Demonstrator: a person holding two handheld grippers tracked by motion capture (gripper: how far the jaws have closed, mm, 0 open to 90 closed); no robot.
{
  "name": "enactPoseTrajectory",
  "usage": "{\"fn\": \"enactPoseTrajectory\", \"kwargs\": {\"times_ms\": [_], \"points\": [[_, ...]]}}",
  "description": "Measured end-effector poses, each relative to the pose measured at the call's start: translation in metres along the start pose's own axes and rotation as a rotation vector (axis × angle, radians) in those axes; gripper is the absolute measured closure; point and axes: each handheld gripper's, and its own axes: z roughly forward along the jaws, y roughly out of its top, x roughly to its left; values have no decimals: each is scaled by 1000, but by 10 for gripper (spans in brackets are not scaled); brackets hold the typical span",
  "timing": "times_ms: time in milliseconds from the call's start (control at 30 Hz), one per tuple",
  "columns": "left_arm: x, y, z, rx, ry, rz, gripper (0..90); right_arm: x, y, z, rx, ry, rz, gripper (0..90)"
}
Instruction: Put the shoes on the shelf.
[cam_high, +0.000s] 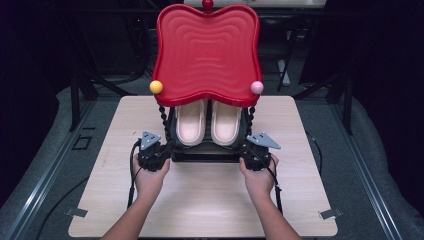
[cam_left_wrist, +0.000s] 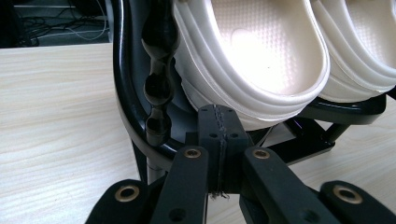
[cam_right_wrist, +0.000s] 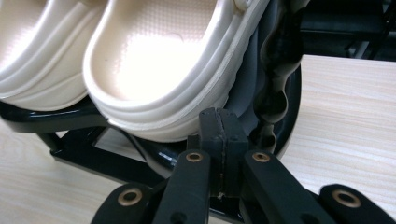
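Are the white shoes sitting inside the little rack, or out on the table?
Inside. Both white shoes rest side by side on the black lower shelf of the rack, under its red top tray, off the wooden table.
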Motion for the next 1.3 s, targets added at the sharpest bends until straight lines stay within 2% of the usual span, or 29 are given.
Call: {"fn": "enactPoseTrajectory", "kwargs": {"times_ms": [100, 167, 200, 233, 333, 433, 467, 500, 900, 1133, 1267, 1300], "points": [[0, 0, 0, 1, -1, -4, 900, 1, 1, 5, 8, -1, 4, 900], [0, -2, -1, -3, 1, 2, 900, 8, 3, 10, 2, 12, 13, 900], [0, -2, -2, 1, 1, 6, 900, 10, 4, 10, 20, 18, 7, 900], [1, -2, -3, -4, 3, 3, 900, 13, 3, 12, 5, 20, 1, 900], [2, -2, -6, -2, -3, 2, 900, 21, 4, 14, 20, 25, -25, 900], [3, -2, -6, -7, -4, -2, 900, 24, 4, 16, 10, 24, -21, 900], [3, -3, -7, -4, -5, 1, 900, 23, 5, 14, 37, 29, -26, 900], [2, -3, -7, -5, -5, 3, 900, 22, 4, 16, 13, 27, -24, 900], [2, -6, -13, -20, -29, -1, 900, 16, 1, 8, 4, 30, -27, 900], [5, -7, -19, -15, -28, 7, 900, 7, -4, -10, -1, 34, -21, 900], [6, -8, -23, -18, -29, 4, 900, 4, -7, -17, -23, 34, -30, 900], [7, -8, -27, -20, -34, 9, 900, 0, -8, -25, -20, 38, -22, 900]]}}
